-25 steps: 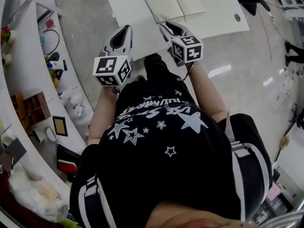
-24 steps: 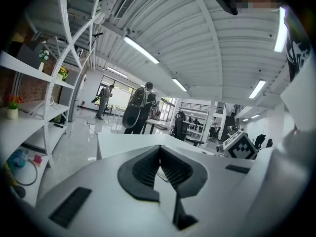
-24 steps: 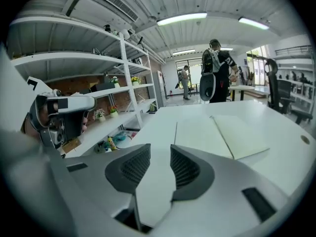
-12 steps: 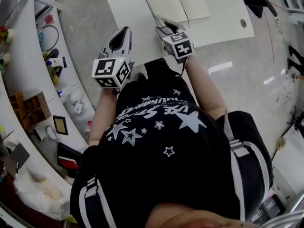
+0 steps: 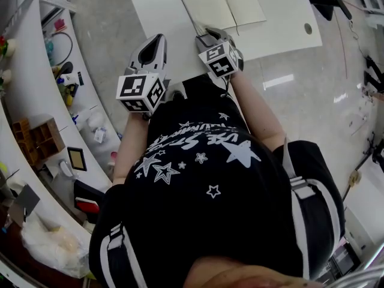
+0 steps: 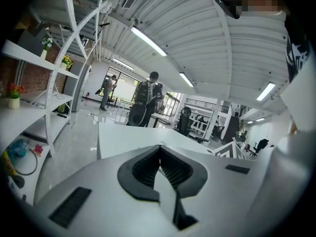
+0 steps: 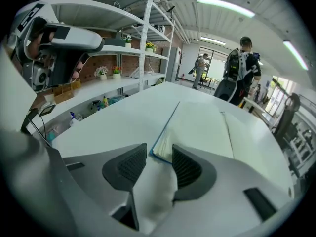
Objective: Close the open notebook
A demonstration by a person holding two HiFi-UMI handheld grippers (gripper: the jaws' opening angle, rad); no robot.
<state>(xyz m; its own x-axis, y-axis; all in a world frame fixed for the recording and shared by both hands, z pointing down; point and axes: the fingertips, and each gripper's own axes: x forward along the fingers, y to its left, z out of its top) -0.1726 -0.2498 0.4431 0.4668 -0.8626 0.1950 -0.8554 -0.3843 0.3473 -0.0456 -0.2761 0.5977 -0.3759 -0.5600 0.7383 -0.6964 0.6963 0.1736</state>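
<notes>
The right gripper is held with its jaws spread wide and nothing clamped in them. In the gap between its tips lies the near corner of the open notebook, where a blue cover edge and the stacked pages of one half are seen. The pad on the right of that view seems to lie against the page edges, though contact cannot be judged for certain. The other pad is kept just clear of the cover. Ahead of the jaws the two pale pages are spread flat on the white table, with the spine running away from the claw and slightly to its right.

In the head view the left gripper is held beside the right one, over the table's near edge and well apart from the notebook. In the left gripper view its pads are pressed together at the tips, with nothing between them, and bare tabletop stretches out ahead.

Further off, beyond the table and to the left of the right claw, white shelves are seen. A person with a backpack stands ahead of it.
</notes>
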